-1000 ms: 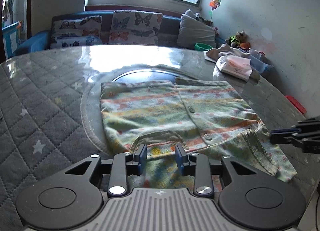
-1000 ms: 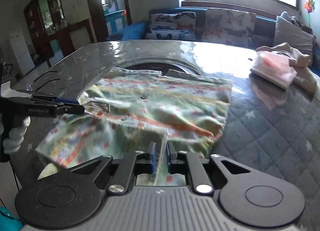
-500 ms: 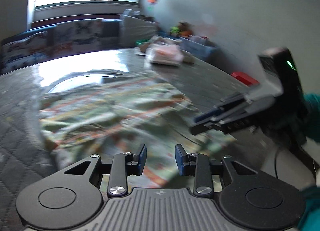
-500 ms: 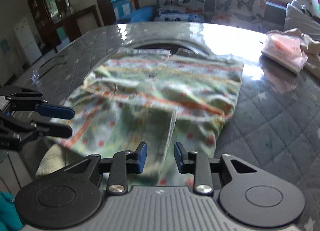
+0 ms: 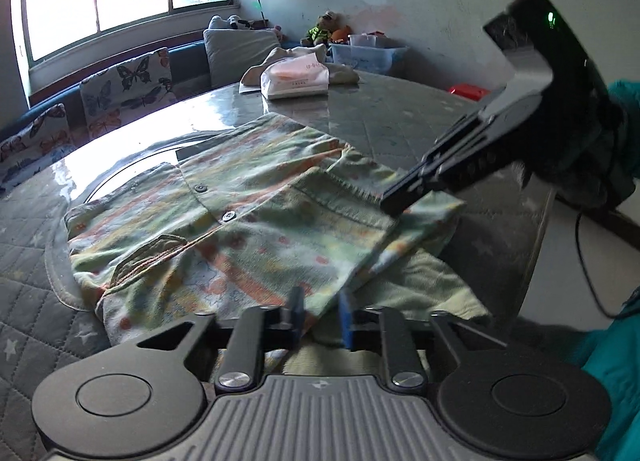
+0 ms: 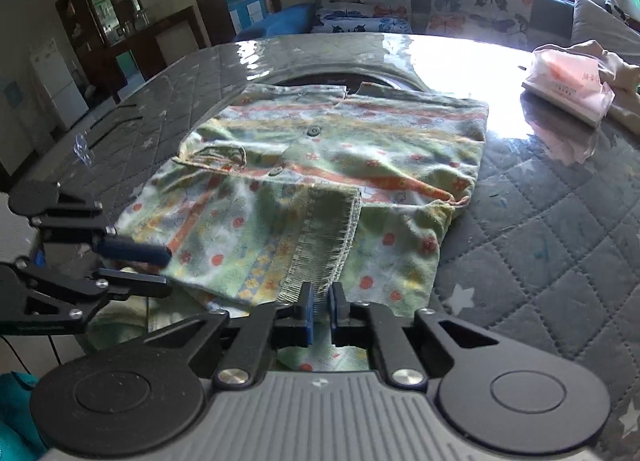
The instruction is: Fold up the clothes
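A quilted grey table (image 5: 400, 117) holds the patterned shirt (image 5: 248, 197) near its front rim, bare surface beyond. Left gripper (image 5: 320, 317) has just closed, pinching the shirt's near edge. From the right wrist, the right gripper (image 6: 320, 311) has just closed, pinching the ribbed cuff (image 6: 324, 245).

The shirt (image 6: 320, 165) looks like soft, fuzzy cloth with a frayed hem. The table (image 6: 540, 253) has a quilted cover under glossy clear plastic. Both tools are matt black plastic with shiny metal screws.
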The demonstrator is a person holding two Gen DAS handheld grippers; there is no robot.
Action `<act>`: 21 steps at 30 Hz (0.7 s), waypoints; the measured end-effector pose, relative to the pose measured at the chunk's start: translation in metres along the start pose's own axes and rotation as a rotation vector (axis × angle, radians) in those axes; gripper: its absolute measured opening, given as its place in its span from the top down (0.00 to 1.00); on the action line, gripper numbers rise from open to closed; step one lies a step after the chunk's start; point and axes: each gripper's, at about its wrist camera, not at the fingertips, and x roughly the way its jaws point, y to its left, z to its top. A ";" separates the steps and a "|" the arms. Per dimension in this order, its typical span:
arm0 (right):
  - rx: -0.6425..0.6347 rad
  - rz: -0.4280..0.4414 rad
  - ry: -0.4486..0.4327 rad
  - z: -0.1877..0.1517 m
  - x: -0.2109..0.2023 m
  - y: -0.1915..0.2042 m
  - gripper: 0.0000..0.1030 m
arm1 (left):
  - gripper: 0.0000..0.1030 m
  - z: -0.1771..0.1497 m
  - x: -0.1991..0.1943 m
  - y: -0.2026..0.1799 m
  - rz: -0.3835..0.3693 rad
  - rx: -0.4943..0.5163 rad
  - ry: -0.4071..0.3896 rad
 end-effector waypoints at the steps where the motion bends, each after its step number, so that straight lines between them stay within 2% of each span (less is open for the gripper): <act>1: -0.001 0.001 -0.004 0.000 -0.002 0.000 0.94 | 0.94 -0.001 0.000 0.000 0.001 0.006 0.000; 7: -0.018 0.009 -0.021 0.002 -0.014 0.008 0.95 | 0.99 -0.002 -0.012 0.008 -0.012 -0.009 -0.024; 12: -0.023 -0.012 0.018 -0.005 -0.006 0.009 0.95 | 0.99 -0.004 -0.012 0.018 -0.042 -0.049 -0.008; 14: -0.025 -0.023 0.017 -0.003 -0.005 0.007 0.90 | 0.98 -0.002 -0.014 0.022 -0.047 -0.063 -0.015; 17: -0.053 -0.054 -0.016 0.006 -0.008 0.004 0.89 | 0.97 0.007 -0.015 0.027 -0.035 -0.068 -0.035; 21: -0.085 -0.054 -0.075 0.025 -0.002 0.006 0.89 | 0.96 0.022 -0.004 0.034 -0.018 -0.089 -0.054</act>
